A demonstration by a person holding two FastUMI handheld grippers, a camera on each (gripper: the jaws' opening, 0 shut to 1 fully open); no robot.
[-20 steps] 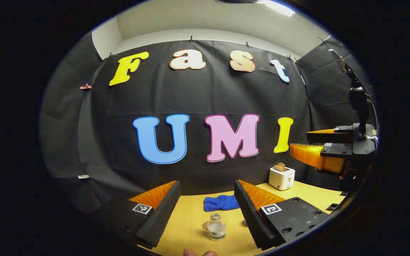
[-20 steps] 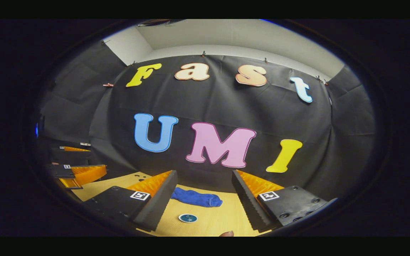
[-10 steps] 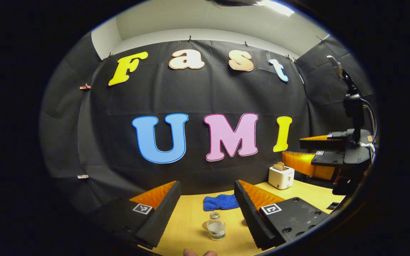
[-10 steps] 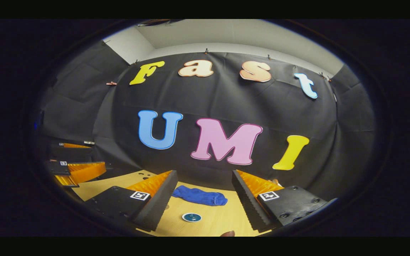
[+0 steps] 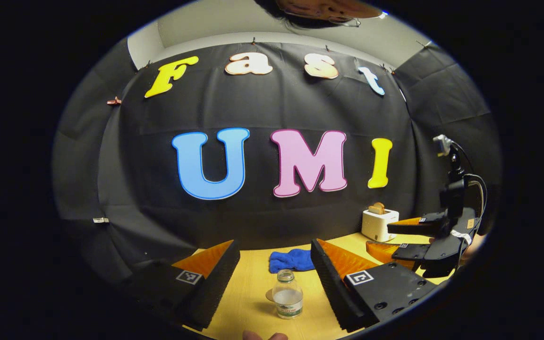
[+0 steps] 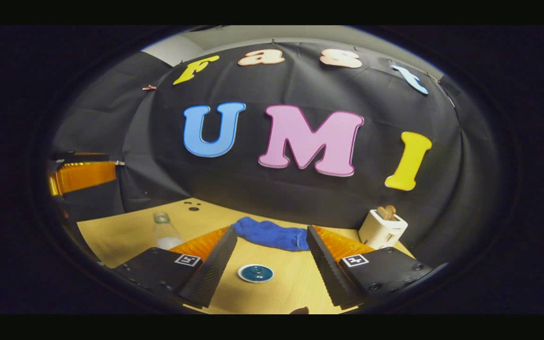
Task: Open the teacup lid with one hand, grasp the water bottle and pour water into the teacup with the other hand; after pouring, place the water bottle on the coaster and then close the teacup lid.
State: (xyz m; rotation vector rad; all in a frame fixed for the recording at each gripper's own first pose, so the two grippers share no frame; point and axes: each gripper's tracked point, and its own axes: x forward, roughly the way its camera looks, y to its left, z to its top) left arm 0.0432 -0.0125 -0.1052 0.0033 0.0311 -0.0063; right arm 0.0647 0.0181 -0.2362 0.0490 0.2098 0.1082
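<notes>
A: Left gripper view?
B: Left gripper [image 5: 274, 264] spread wide, lined up on the water bottle [image 5: 287, 300] just ahead — probably for grasping.
A: Right gripper view?
B: Right gripper [image 6: 271, 252] spread too — teacup lid [image 6: 255, 273] between its 2 fingers, untouched; bottle far left.

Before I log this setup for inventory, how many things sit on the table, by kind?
Bottle: 1
Lidded teacup: 1
Blue cloth: 1
Toaster: 1
Coaster: 1
Total: 5
</notes>
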